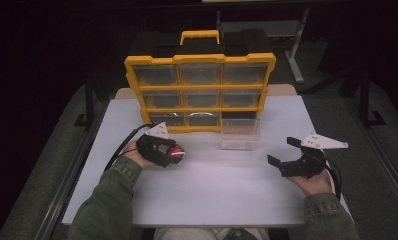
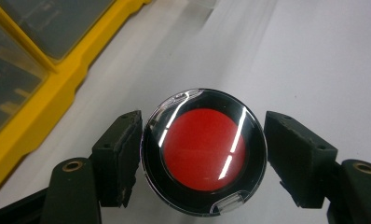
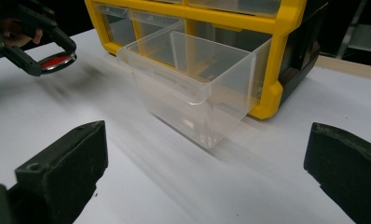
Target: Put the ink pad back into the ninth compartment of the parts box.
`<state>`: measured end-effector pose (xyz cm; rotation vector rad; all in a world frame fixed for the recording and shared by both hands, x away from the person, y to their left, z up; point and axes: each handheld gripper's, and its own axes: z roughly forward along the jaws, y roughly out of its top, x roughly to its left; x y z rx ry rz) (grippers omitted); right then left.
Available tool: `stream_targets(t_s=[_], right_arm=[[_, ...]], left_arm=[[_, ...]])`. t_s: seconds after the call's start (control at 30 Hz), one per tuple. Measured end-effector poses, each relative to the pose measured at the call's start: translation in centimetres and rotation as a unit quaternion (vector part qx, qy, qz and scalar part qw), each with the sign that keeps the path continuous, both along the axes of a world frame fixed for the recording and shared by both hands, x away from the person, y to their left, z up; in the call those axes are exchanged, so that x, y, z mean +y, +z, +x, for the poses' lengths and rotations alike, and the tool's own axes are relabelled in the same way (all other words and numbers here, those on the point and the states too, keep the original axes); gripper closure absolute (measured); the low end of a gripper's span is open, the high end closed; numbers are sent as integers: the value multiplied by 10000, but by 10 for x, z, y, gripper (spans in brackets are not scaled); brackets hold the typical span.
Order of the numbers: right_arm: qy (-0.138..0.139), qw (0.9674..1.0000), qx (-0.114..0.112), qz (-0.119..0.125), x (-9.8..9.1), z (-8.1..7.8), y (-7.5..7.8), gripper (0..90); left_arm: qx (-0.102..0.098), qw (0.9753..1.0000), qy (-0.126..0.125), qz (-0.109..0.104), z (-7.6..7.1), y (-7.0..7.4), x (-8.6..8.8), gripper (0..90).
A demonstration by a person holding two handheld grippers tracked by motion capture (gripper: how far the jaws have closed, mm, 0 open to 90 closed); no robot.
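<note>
A: What was the biggest thing there?
B: A white table [image 1: 212, 190], and at its far side a yellow organiser [image 1: 200, 93] standing upright with rows of clear drawers. One clear drawer [image 1: 240, 133], bottom right, was pulled well out onto the table.

A: And the grippers?
B: The right gripper [image 1: 283, 155] sat low over the table to the right of that drawer, jaws spread wide with nothing between them. The left gripper [image 1: 173, 154] was in front of the organiser's lower left corner, clamped on a small round case [image 2: 204, 151].

A: What kind of case?
B: A black one with a clear lid and a red disc inside, pinched at both sides by the pads and lifted clear of the table.
</note>
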<state>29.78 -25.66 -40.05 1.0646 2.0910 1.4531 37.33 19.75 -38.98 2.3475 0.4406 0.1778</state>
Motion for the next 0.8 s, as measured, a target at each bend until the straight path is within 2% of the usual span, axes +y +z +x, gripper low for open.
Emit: stream_targets(t_s=[0.2, 0.8], right_arm=[[-7, 10000, 8, 1, 0, 0, 0, 0], [-8, 10000, 19, 20, 0, 0, 0, 0]], left_arm=[[-78, 9999, -10, -78, 1, 12, -1, 299], [-253, 9997, -28, -54, 6, 39, -5, 299]])
